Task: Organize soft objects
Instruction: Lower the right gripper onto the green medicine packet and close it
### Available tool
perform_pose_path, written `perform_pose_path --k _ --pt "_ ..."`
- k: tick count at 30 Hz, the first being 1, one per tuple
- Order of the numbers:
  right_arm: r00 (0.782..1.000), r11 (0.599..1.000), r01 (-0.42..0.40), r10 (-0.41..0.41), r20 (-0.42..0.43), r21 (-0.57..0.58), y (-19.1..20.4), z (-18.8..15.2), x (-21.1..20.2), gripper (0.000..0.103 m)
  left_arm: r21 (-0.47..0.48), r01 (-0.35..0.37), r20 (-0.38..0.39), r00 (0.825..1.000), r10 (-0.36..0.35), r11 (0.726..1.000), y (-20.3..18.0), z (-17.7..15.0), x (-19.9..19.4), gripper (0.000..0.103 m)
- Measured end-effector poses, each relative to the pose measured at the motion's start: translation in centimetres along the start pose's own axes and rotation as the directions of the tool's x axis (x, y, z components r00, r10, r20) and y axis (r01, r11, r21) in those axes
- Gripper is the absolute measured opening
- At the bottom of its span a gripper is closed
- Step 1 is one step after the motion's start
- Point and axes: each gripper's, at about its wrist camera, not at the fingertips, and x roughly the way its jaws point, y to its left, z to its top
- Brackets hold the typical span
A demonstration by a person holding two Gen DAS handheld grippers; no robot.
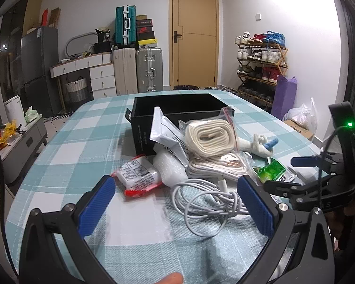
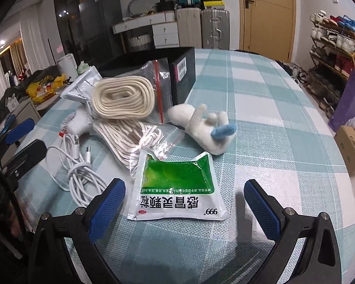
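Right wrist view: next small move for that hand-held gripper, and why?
Probably ease the right hand-held gripper forward and down to close on the green-and-white medicine sachet. Its jaws are open and empty, the sachet lies flat on the checked tablecloth between them, nearest of the pile, and the black box behind stands open to receive it.

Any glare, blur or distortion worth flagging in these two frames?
Left wrist: wall at upper right blown out, strong fisheye bending of the door, dark vignette corners. Right wrist: evenly lit, green sachet print sharp, its film slightly glossy, table edges curved.
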Motion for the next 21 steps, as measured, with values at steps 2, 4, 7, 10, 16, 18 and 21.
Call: perform_pose_path --k 2,4,7,10,16,18,21 --pt "1.0 1.0 0.004 -0.004 -0.016 -0.01 0.1 0.1 0.4 0.098 0.004 0.014 -0.012 1.0 -0.014 1.0 -0.2 -0.1 0.1 0.103" --pt "0.999 1.0 0.006 -0.007 -0.032 -0.019 0.3 0.3 0.7 0.096 0.001 0.027 -0.022 0.999 -0.027 1.0 -0.3 -0.2 0.3 0.103" --pt "0.999 0.999 0.017 -0.018 -0.038 -0.036 0.7 0.3 0.6 0.095 -0.009 0.048 -0.036 0.998 -0.048 0.999 -0.3 -0.3 0.4 0.103" --pt "0.999 0.998 0.028 -0.029 -0.035 -0.049 1.0 0.2 0.5 0.09 -0.008 0.06 -0.037 0.998 -0.06 0.998 -0.4 -0.4 0.3 0.103" --pt "1.0 0.996 0.016 -0.018 -0.013 -0.093 1.7 -0.2 0.0 0.076 -0.015 0.066 -0.032 0.997 -0.067 0.998 -0.4 -0.4 0.3 0.103" --pt "1.0 0.995 0.009 -0.01 -0.006 -0.096 1.8 -0.2 -0.1 0.071 -0.016 0.065 -0.04 0.997 -0.065 0.998 -0.3 -0.4 0.5 0.103" --pt "1.0 0.996 0.005 -0.004 0.003 -0.091 1.7 -0.3 -0.4 0.065 -0.019 0.073 -0.038 0.997 -0.074 0.997 -0.3 -0.4 0.4 0.103"
